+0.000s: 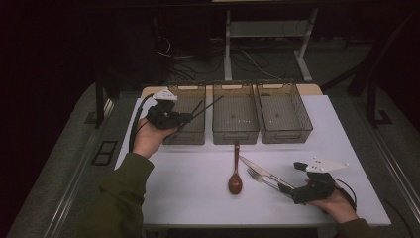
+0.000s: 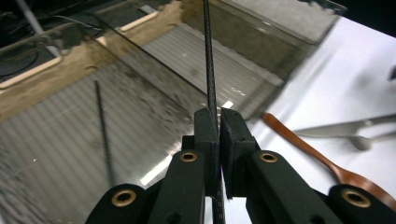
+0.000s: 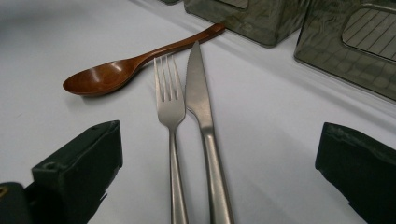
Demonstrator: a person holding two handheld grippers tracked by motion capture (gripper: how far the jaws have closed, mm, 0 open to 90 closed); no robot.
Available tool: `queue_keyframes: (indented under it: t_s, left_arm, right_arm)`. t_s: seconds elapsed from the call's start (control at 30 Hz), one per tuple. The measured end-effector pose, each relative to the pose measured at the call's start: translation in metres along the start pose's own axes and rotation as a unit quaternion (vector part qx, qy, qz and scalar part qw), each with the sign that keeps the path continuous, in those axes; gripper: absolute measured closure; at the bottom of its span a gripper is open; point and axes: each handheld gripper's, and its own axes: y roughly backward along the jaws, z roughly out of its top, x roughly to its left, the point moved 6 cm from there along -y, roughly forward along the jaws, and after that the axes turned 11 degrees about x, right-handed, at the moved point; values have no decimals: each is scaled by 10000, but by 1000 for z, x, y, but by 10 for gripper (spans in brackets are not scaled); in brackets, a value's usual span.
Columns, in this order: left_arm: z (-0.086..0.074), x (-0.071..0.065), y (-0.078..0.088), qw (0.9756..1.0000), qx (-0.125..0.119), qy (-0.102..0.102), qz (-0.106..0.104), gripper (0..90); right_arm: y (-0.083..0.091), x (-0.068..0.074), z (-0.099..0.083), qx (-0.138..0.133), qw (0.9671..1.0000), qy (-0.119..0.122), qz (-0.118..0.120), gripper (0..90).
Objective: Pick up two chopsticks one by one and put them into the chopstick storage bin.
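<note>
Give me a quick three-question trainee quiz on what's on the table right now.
1. True or false: the left gripper is shut on a thin black chopstick.
2. Which lies nearest the brown wooden spoon? A) steel fork B) steel knife C) right-hand clear plastic bin
3. Fill in: the right gripper's jaws stand ____ on either side of the fork and knife handles.

Key: 1 true; 2 A; 3 open.

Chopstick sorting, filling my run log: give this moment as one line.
left gripper: shut on chopstick, over left bin | second chopstick: in bin | right gripper: open, straddling fork and knife | spoon: on table
</note>
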Motion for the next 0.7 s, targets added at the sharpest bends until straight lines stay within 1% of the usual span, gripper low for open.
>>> queue_keyframes:
  t_s: [0.2,0.3,0.33,0.43,0.47,0.5,0.63,0.7]
  left_arm:
    - [6,24,-5,9995,76,186,252,853]
    - [9,36,-8,9987,82,324,380,853]
    - [9,42,-9,9983,75,411,412,853]
    - [10,53,-13,9970,83,570,520,853]
    - [10,55,-14,9965,57,651,531,853]
    - [10,59,-16,9959,87,695,565,853]
    - [7,68,-25,9936,179,890,666,852]
    - [5,72,-31,9926,217,984,680,852]
  right_arm:
    - [0,-1,0,14,10000,-3,-3,2]
    - [0,-1,0,6,10000,-9,-3,2]
    - [0,-1,0,5,10000,-13,-7,2]
    - [0,-2,-1,2,10000,-17,-8,2]
    - [0,-2,-1,-2,10000,-16,-9,2]
    - [1,-1,-1,-2,10000,-23,-5,2]
    - [1,-2,-1,-11,10000,-14,-6,2]
    - [1,-2,-1,-12,10000,-14,-4,2]
